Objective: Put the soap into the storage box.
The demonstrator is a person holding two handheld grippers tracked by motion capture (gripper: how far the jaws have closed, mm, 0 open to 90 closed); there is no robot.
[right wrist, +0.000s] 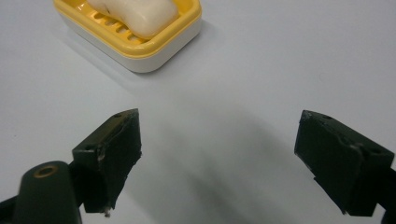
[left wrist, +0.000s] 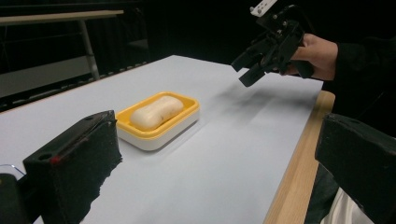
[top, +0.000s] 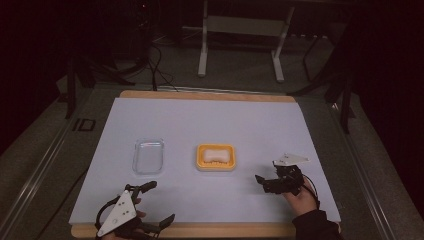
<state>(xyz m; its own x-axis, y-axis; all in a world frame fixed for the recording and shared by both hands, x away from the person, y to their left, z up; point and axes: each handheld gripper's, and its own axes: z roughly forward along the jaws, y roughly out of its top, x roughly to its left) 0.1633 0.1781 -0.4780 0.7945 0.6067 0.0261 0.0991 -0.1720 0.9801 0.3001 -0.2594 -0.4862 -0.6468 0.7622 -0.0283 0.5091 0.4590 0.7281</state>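
Note:
A pale bar of soap point(top: 216, 154) lies in a yellow soap dish point(top: 200, 161) near the middle of the white sheet. To its left rests a clear plastic lid point(top: 148, 156). My left gripper point(top: 160, 202) is at the front left edge, open and empty, and points toward the dish point(left wrist: 183, 119) and the soap point(left wrist: 156, 112). My right gripper point(top: 262, 184) hovers right of the dish, open and empty, with a hand behind it. In the right gripper view its jaws point(right wrist: 224, 154) stand wide apart over bare sheet, with the dish point(right wrist: 161, 49) and soap point(right wrist: 140, 14) ahead at upper left.
The white sheet point(top: 210, 120) covers a wooden table whose edge point(top: 200, 230) shows along the front. A metal stand point(top: 240, 30) and cables point(top: 155, 65) lie on the floor beyond the table. The right gripper point(left wrist: 243, 71) hangs above the sheet in the left gripper view.

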